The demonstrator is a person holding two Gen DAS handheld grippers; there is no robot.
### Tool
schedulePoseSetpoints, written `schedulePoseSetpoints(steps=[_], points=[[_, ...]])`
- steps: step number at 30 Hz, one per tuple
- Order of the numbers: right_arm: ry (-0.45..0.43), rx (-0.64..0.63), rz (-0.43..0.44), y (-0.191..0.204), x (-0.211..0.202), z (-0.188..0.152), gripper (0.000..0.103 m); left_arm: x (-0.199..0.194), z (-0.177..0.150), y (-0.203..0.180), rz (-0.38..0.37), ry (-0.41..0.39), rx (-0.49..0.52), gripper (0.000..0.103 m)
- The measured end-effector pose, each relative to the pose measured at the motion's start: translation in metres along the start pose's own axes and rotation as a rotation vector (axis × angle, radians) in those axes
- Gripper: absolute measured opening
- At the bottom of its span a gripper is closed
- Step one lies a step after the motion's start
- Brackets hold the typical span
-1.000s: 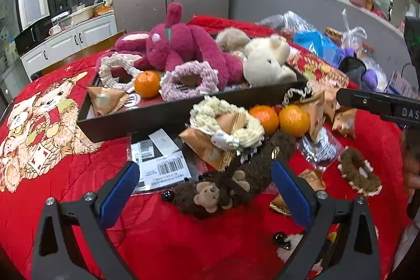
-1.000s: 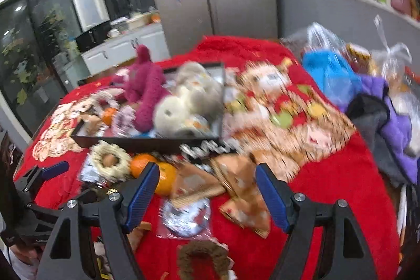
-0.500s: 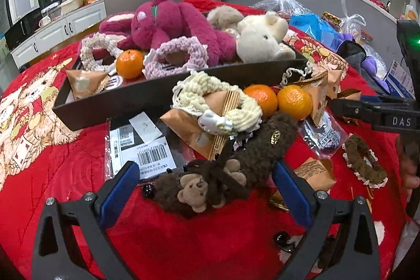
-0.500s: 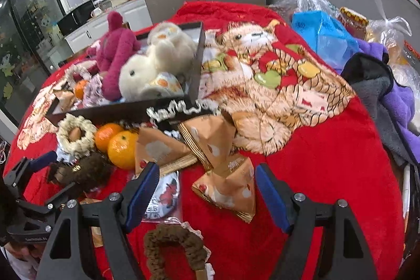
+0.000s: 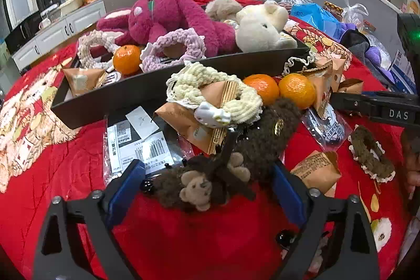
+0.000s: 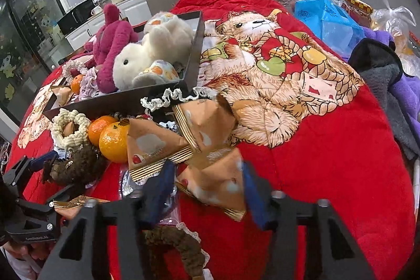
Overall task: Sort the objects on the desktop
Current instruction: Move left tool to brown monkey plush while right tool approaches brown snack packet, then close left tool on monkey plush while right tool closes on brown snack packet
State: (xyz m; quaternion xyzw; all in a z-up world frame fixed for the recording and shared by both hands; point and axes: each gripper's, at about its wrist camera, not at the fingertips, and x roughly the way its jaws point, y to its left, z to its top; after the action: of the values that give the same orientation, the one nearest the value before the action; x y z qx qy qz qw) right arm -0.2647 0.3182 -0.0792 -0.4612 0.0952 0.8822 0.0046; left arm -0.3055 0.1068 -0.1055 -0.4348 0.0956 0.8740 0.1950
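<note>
A brown fuzzy bear hair tie (image 5: 199, 185) lies on the red cloth, and my left gripper (image 5: 206, 183) has it between its blue pads. Those jaws are closing, with the pads just beside the tie and not squeezing it. In the right wrist view an orange snack packet (image 6: 212, 183) sits between the blurred blue pads of my right gripper (image 6: 207, 188). These jaws are also closing, and the pads are at the packet's edges without a clear squeeze. The dark tray (image 5: 131, 93) behind holds a pink plush (image 5: 170, 17), a white plush (image 5: 262, 28) and an orange.
Two oranges (image 5: 296, 89), a cream scrunchie (image 5: 215, 93), more snack packets (image 6: 155, 146), a labelled bag (image 5: 141, 146) and a brown scrunchie (image 5: 370, 151) crowd the cloth before the tray. Plastic bags (image 6: 325, 17) and dark clothing (image 6: 380, 64) lie at the far right.
The left gripper has come closer to the brown bear tie and narrowed a little. The right gripper has come down over the snack packet, and its jaws have narrowed a lot.
</note>
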Motion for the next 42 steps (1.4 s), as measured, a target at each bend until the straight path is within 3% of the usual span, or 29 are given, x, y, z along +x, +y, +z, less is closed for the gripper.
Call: schedulePoseSetpoints(steps=[9,12,13,14,22,28,42], points=[[-0.021,-0.021,-0.032,0.007,-0.008,-0.001,0.036,-0.005,-0.004,-0.001,0.012,-0.006,-0.003,0.084],[-0.052,-0.035,-0.021,0.01,-0.018,-0.001,0.035,-0.01,-0.006,-0.005,0.031,-0.005,0.006,0.07],[-0.061,-0.04,-0.018,0.011,-0.021,0.0,0.035,-0.012,-0.007,-0.006,0.027,0.0,0.01,0.061],[-0.075,-0.043,-0.011,0.012,-0.024,0.0,0.035,-0.013,-0.007,-0.007,0.01,0.002,0.009,0.06],[-0.132,-0.062,0.056,0.026,-0.042,0.001,0.034,-0.018,-0.007,-0.003,-0.022,0.001,-0.019,0.059],[-0.152,-0.069,0.121,0.037,-0.048,0.0,0.034,-0.037,-0.002,0.002,-0.028,-0.049,-0.035,0.059],[-0.196,-0.081,0.226,0.059,-0.059,-0.001,0.034,-0.059,0.005,0.021,-0.001,-0.104,-0.086,0.059]])
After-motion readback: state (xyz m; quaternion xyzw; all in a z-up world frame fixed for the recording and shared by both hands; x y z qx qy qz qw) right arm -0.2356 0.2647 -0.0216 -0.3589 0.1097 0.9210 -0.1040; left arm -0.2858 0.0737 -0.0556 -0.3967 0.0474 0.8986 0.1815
